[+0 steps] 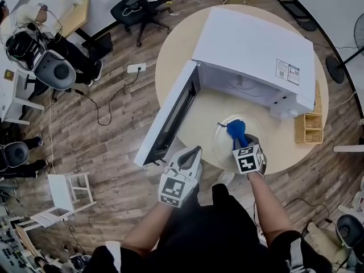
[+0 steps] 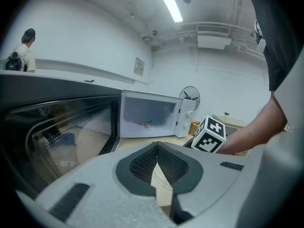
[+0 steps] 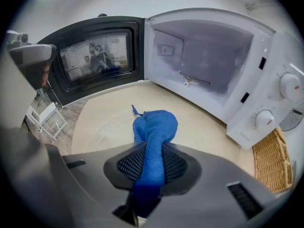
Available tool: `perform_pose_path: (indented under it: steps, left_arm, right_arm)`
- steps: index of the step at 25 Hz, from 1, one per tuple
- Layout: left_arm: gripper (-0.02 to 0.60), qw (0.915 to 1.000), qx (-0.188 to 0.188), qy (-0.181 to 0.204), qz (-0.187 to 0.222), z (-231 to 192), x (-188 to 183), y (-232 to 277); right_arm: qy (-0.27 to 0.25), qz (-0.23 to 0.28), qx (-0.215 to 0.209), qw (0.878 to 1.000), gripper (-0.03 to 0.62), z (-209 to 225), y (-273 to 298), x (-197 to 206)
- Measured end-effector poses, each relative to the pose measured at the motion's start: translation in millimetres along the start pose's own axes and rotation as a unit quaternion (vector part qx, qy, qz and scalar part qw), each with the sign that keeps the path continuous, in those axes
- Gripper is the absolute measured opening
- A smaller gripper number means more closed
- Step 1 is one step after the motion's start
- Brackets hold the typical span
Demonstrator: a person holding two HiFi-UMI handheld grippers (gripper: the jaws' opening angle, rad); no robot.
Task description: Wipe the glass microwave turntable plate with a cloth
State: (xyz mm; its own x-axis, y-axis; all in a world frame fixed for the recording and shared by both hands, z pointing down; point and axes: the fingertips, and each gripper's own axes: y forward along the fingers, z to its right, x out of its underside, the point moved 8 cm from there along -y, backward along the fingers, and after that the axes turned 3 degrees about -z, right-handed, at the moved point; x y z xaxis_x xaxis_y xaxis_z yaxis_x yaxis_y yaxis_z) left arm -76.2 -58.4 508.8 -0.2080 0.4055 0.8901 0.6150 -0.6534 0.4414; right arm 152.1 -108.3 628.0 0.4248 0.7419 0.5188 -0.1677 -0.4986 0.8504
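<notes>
- The bright blue cloth [image 3: 154,127] is one plain blue, with no pattern.
- The round clear glass turntable plate [image 1: 219,145] is colourless, and beige shows through it.
- The round pale bench [image 1: 170,56] is plain beige.
- The boxy white microwave [image 1: 256,50] has a black-framed door [image 1: 170,115] with a fine dotted mesh window.
- The left gripper [image 1: 192,154] and the right gripper [image 1: 243,143] are grey, with black meshed pads on the jaws. Their cubes carry black-and-white square markers.
- The woven wicker basket [image 1: 310,128] is straw yellow.
- The plank floor [image 1: 114,147] is streaked brown.

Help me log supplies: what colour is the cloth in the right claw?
Blue. The cloth shows best in the right gripper view.
</notes>
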Motion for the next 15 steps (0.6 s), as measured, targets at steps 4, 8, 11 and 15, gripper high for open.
perform_pose_path:
  steps: [4,8,11,15]
  left_arm:
    - [0.006,0.9999,0.009,0.014,0.002,9,-5,3]
    - [0.006,0.9996,0.015,0.025,0.003,14,-9,5]
    - [0.005,0.9995,0.019,0.027,0.002,17,-10,9]
    - [0.006,0.9996,0.023,0.016,0.001,18,-8,12]
  right_arm:
    - [0.007,-0.007,0.028,1.0,0.075,19,-4,7]
    - [0.016,-0.014,0.053,0.998,0.074,37,-8,15]
    - [0.025,-0.023,0.067,0.997,0.071,50,-10,24]
    - [0.033,-0.029,0.083,0.996,0.072,65,-16,33]
